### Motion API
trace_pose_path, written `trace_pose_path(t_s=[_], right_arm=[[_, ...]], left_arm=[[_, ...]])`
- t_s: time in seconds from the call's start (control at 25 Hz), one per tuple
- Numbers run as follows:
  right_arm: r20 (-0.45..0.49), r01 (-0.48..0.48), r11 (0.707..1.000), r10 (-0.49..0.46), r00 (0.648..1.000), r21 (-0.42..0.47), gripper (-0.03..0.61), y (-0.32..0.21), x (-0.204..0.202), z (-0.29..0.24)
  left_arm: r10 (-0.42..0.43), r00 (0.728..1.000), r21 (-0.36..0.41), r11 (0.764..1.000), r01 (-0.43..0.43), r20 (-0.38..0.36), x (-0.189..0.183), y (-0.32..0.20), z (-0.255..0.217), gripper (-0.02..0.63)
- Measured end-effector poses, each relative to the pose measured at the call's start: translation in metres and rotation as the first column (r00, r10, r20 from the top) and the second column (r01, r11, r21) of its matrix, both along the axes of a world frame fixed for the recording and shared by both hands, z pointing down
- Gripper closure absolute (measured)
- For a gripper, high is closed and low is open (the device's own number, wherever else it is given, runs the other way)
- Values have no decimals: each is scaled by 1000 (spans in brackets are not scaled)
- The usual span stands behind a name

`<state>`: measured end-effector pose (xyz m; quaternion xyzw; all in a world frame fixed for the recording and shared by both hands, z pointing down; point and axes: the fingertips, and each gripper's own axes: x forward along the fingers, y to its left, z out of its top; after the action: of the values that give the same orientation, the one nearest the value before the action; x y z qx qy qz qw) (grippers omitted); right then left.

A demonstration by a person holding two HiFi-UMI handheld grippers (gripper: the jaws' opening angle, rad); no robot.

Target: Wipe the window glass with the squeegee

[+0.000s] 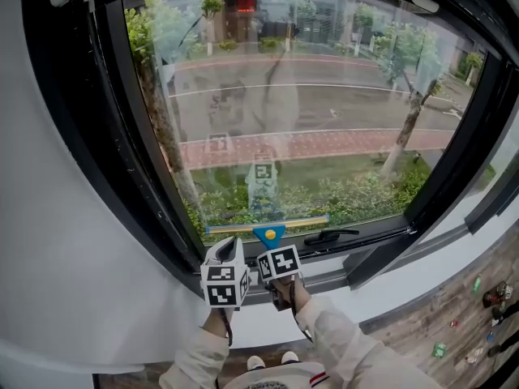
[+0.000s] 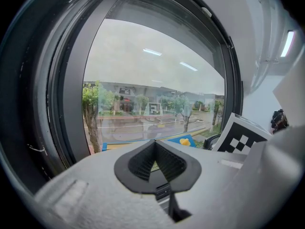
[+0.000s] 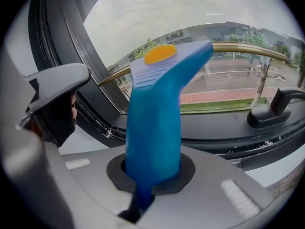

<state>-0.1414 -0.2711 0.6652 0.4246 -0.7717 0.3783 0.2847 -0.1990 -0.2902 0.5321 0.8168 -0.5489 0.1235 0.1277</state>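
Note:
The squeegee (image 1: 268,234) has a blue handle (image 3: 155,128) with a yellow spot and a brass-coloured blade bar (image 1: 268,222) lying along the bottom of the window glass (image 1: 292,96). My right gripper (image 1: 280,275) is shut on the blue handle, just below the window frame; in the right gripper view the handle rises straight from the jaws. My left gripper (image 1: 229,254) sits right beside it on the left, jaws closed together with nothing between them (image 2: 156,168). In the left gripper view the squeegee's blue head (image 2: 183,140) shows against the glass.
A black window frame (image 1: 154,209) surrounds the pane, with a black latch handle (image 1: 331,236) on the lower rail right of the squeegee. A white wall (image 1: 57,241) lies left. Wooden floor with small objects (image 1: 478,314) is at the lower right. Street and trees show outside.

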Motion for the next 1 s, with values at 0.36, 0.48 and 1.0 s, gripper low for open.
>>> trace_pose_path(t_s=[0.36, 0.48, 1.0], right_arm=[[-28, 20, 996, -23, 999, -83, 564, 9, 2, 21], [-56, 21, 990, -29, 998, -138, 563, 12, 8, 35], [-101, 13, 973, -37, 994, -230, 560, 22, 3, 61]], left_arm=[[-13, 1000, 2, 1000, 13, -25, -5, 0, -2, 614], [-15, 999, 8, 1000, 15, -44, -3, -2, -4, 614], [-23, 995, 8, 1000, 24, -96, -14, 2, 0, 614]])
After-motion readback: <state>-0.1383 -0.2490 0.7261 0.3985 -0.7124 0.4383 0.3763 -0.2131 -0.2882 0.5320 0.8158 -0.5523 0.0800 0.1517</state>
